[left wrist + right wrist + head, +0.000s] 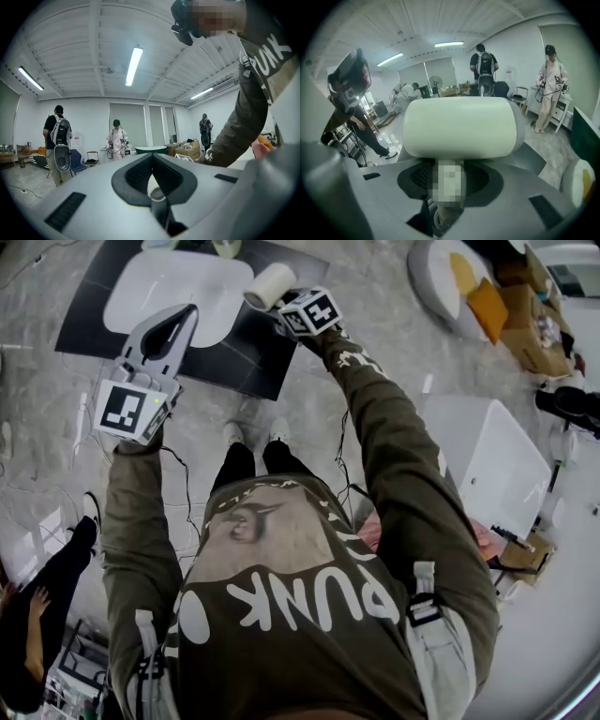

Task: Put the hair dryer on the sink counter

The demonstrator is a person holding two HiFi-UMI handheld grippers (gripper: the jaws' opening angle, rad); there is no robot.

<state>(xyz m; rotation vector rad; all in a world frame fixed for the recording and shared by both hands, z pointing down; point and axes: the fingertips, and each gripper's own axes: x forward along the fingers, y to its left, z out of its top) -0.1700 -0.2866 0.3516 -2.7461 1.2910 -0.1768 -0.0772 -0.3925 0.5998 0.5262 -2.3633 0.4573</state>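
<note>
Right gripper: jaws clamped on the cream, barrel-shaped plastic hair dryer, whose handle is barely discernible. Left gripper: jaws together, empty, near the dark slab sink counter.

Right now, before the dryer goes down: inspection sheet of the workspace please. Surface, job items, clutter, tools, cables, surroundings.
Surface: dark sink counter with a white basin.
Job's things: cream hair dryer, held over the counter right of the basin; cannot tell if it touches the counter.
Clutter: cardboard boxes and a white case on the floor at right.
Grippers: right tool shut on the dryer's handle; left tool looks shut, nothing between its jaws.
Cables: thin black cable hanging below the left tool; another beside the right arm.
Surroundings: pale marbled floor; a second person at lower left.
</note>
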